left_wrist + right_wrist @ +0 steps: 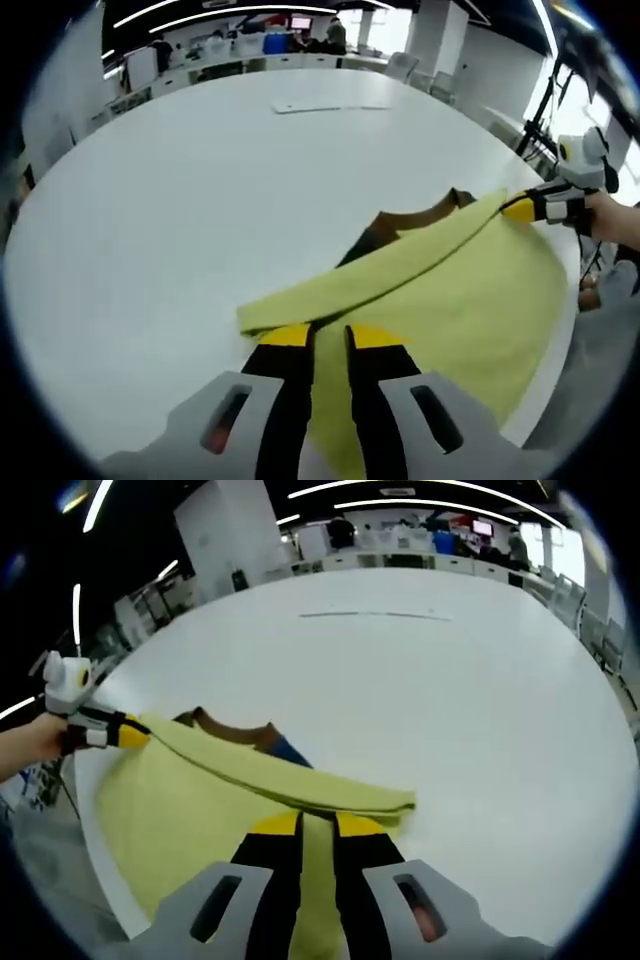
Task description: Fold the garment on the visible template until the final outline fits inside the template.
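Your left gripper (pixel 327 336) rises from the bottom centre of the left gripper view, its yellow-tipped jaws close together and pinching a fold of cloth. Your right gripper (pixel 317 825) does the same at the bottom centre of the right gripper view. At the right edge of the left gripper view, your right hand (pixel 612 215) grips its handle.

Each claw (pixel 328 337): black jaws, yellow tips, grey housing.
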Available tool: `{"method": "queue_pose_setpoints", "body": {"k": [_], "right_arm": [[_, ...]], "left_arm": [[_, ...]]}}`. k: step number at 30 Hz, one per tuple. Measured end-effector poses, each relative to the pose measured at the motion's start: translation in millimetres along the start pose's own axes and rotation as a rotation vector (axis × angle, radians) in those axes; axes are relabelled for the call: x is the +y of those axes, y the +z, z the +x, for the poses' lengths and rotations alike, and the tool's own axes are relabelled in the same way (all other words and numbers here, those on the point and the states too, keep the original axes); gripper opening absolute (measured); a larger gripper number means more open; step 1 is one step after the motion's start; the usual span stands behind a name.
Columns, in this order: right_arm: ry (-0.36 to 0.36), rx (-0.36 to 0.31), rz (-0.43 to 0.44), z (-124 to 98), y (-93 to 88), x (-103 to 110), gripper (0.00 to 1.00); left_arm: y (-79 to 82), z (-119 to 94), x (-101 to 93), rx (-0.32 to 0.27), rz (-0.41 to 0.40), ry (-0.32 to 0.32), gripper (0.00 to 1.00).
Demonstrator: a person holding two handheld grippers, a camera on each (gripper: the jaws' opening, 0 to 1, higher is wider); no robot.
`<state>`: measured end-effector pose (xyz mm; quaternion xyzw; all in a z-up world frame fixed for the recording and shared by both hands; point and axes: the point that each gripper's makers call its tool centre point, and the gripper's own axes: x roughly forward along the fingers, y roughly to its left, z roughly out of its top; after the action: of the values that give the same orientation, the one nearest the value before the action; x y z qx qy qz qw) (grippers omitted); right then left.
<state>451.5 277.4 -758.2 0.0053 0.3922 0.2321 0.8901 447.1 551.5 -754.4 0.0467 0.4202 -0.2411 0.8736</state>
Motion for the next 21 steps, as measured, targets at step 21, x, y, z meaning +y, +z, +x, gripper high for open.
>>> {"method": "queue_pose_setpoints", "body": {"k": [21], "right_arm": [[-0.012, 0.002, -0.007, 15, 14.8, -11, 0.12]], "left_arm": [[14.0, 10, 9.9, -0.007, -0.012, -0.002, 0.09]]}}
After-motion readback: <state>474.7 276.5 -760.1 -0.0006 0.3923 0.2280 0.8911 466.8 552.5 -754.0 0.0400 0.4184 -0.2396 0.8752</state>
